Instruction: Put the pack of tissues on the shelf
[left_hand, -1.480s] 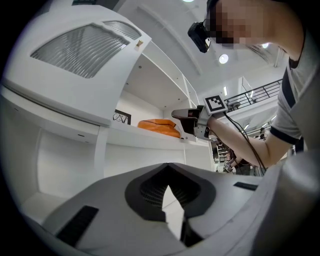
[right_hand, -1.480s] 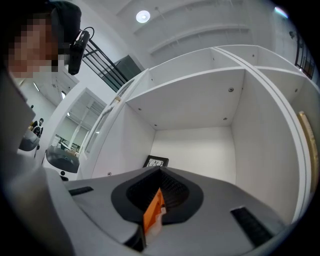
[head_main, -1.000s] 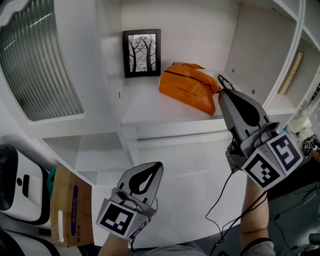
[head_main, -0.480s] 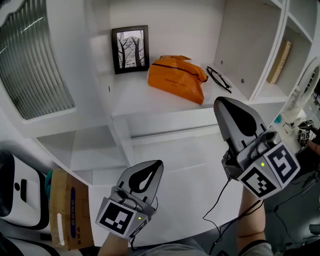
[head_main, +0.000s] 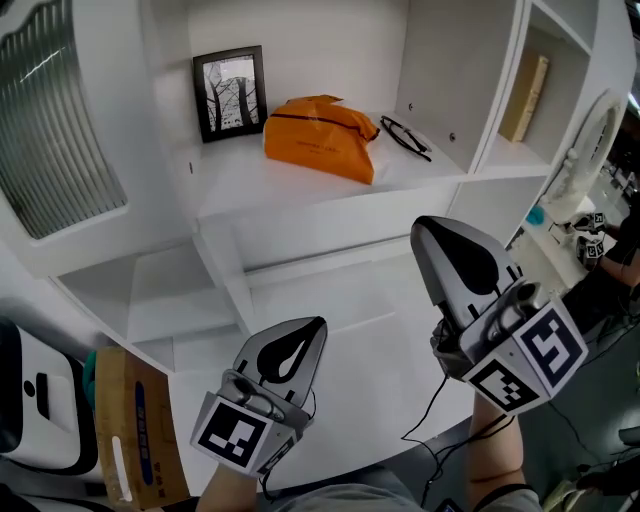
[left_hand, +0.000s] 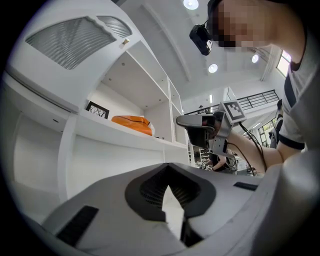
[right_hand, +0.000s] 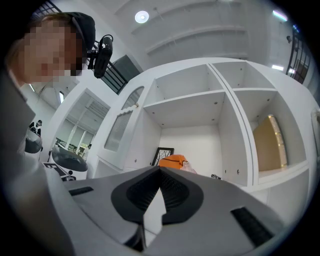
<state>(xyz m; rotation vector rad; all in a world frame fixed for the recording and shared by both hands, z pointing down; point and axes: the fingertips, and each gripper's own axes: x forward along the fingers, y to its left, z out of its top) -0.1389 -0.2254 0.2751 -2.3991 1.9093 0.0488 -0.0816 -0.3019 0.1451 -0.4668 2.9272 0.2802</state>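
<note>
Right gripper view, tissue pack (half-hidden)

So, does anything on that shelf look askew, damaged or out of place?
Nothing serious. The orange tissue pack lies on the shelf, crumpled and turned at an angle to its edge. The picture frame stands upright, and the glasses lie beside the pack.

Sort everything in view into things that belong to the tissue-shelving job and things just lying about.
Job:
- orange pack of tissues, already lying on the shelf
- white shelf

Lying about:
- framed tree picture
- eyeglasses
- brown paper bag
</note>
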